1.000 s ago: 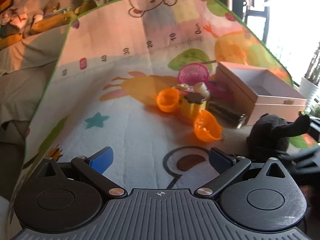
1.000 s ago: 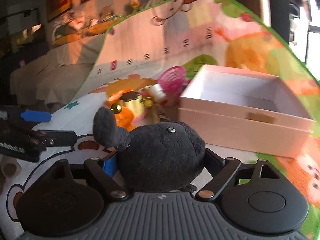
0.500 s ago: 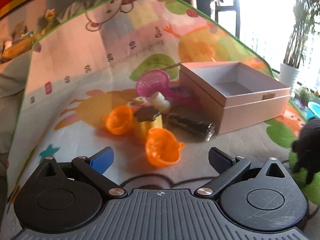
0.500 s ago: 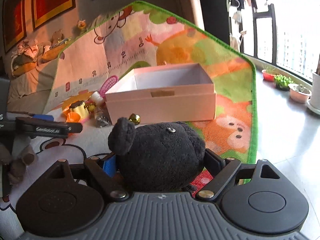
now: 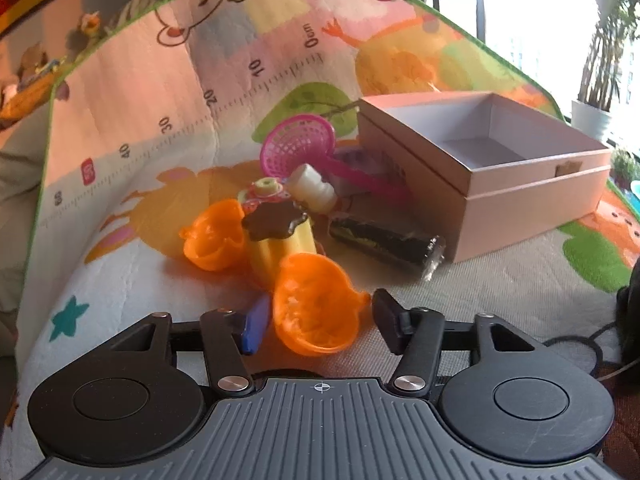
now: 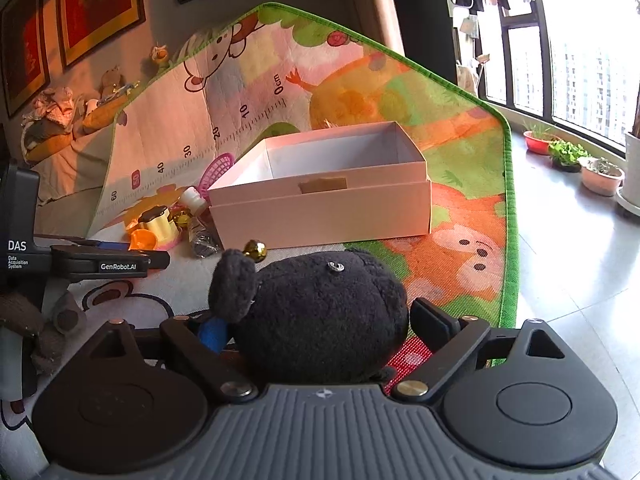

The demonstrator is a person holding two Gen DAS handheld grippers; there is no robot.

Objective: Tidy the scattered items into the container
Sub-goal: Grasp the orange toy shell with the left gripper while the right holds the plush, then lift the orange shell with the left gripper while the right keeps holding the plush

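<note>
A pink open box [image 5: 508, 168] stands on the play mat, empty inside; it also shows in the right wrist view [image 6: 332, 184]. Beside it lie an orange cup [image 5: 316, 308], a second orange cup [image 5: 214, 236], a yellow pudding toy with a brown top [image 5: 280, 236], a pink net scoop [image 5: 300, 148], a small white bottle [image 5: 314, 188] and a dark wrapped packet [image 5: 386, 242]. My left gripper [image 5: 318, 322] is open, its fingers on either side of the near orange cup. My right gripper [image 6: 316, 328] is shut on a black plush toy [image 6: 320, 316], held in front of the box.
The colourful play mat [image 6: 460, 152] ends at a green edge to the right, with tiled floor and plant pots [image 6: 600, 176] beyond. A small gold bell [image 6: 256, 250] lies near the box front. The left gripper body [image 6: 100, 264] shows in the right wrist view.
My left gripper moved forward to the near orange cup and its fingers narrowed around it. My right gripper rose and drew back a little with the plush toy still held.
</note>
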